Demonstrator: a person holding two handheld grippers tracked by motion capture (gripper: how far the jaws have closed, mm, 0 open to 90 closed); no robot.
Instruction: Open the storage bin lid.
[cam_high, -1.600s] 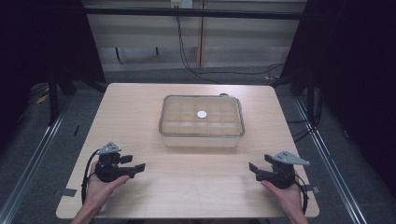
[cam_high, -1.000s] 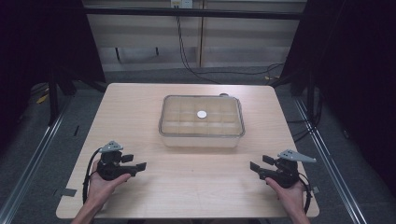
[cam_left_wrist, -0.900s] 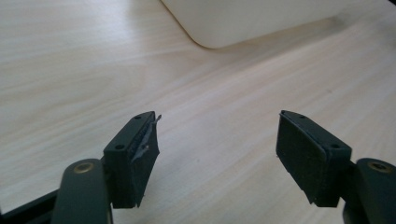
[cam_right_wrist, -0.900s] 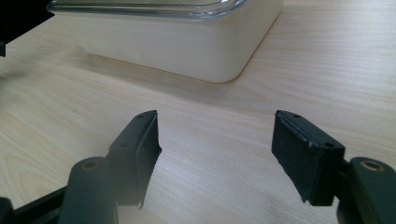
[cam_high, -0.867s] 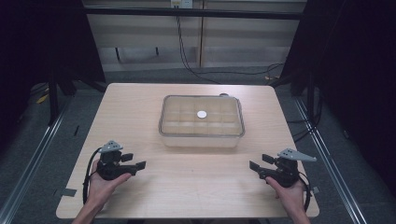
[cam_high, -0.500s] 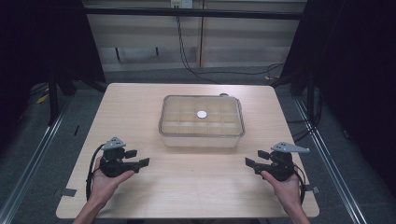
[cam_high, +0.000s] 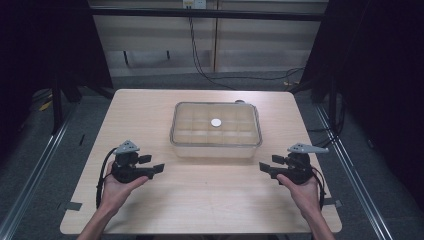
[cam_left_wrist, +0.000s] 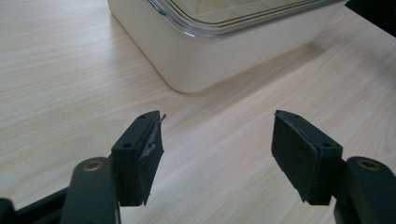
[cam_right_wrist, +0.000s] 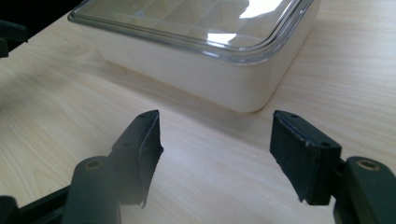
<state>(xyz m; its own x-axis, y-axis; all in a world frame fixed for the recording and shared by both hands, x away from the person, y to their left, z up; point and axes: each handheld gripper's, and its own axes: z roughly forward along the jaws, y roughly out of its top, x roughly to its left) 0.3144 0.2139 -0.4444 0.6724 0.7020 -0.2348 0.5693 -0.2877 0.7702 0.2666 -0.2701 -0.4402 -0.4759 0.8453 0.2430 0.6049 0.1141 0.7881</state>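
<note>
A cream box (cam_high: 216, 131) with a clear lid sits in the middle of the wooden table (cam_high: 150, 107); its inside is split into several compartments, and a small white round piece (cam_high: 215, 122) shows near the centre of the lid. My left gripper (cam_high: 155, 164) is open near the table's front left, aimed at the box's near-left corner (cam_left_wrist: 187, 70). At the front right my right gripper (cam_high: 266, 165) is also open and faces the box's near-right corner (cam_right_wrist: 243, 88). Neither holds anything, and both are clear of the box.
Bare tabletop (cam_high: 210, 195) lies between the two grippers and in front of the box. A dark small object (cam_high: 240, 101) peeks out behind the box's far edge. Metal rails (cam_high: 35, 165) run along the floor on both sides of the table.
Both grippers have crept inward and slightly forward toward the box; the right one moved more. Their jaws stay open.
</note>
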